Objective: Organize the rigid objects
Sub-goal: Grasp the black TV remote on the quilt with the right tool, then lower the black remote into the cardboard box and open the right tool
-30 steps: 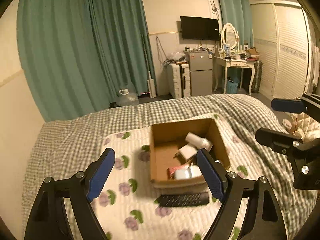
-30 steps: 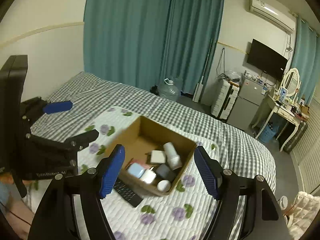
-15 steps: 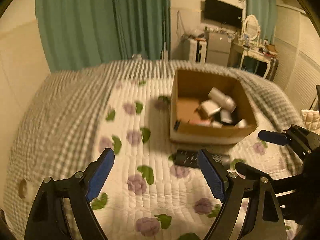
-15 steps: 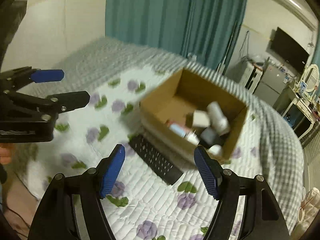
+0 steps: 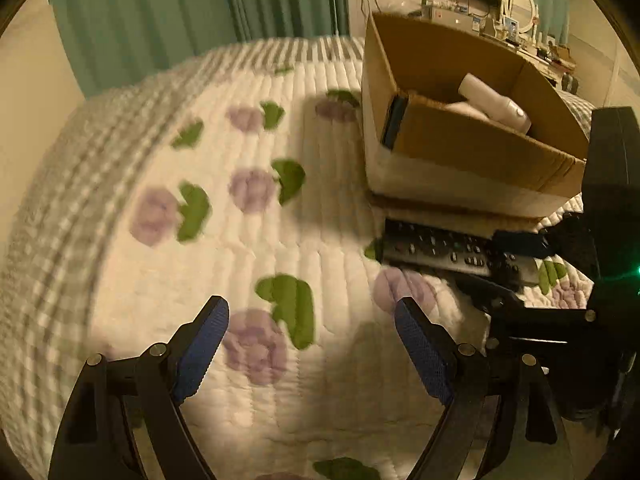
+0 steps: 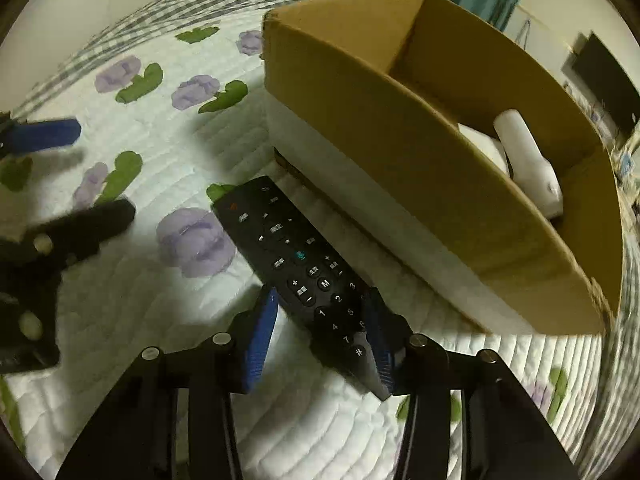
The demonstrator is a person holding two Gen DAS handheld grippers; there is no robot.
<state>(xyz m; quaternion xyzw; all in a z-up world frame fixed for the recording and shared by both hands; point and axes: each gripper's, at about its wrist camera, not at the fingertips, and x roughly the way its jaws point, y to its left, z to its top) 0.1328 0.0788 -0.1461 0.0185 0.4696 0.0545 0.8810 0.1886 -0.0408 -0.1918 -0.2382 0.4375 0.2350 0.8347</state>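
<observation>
The black remote [image 6: 298, 266] lies flat on the bed's quilt, just in front of the cardboard box [image 6: 420, 152], with its long axis running along the box's near wall. The right hand-held gripper [image 6: 320, 332] is the nearer one: its fingers straddle the remote's number-pad end across the narrow width, closing on it, though contact is unclear. The left hand-held gripper [image 5: 308, 344] hangs spread and empty over bare quilt, well off the remote's far end.
</observation>
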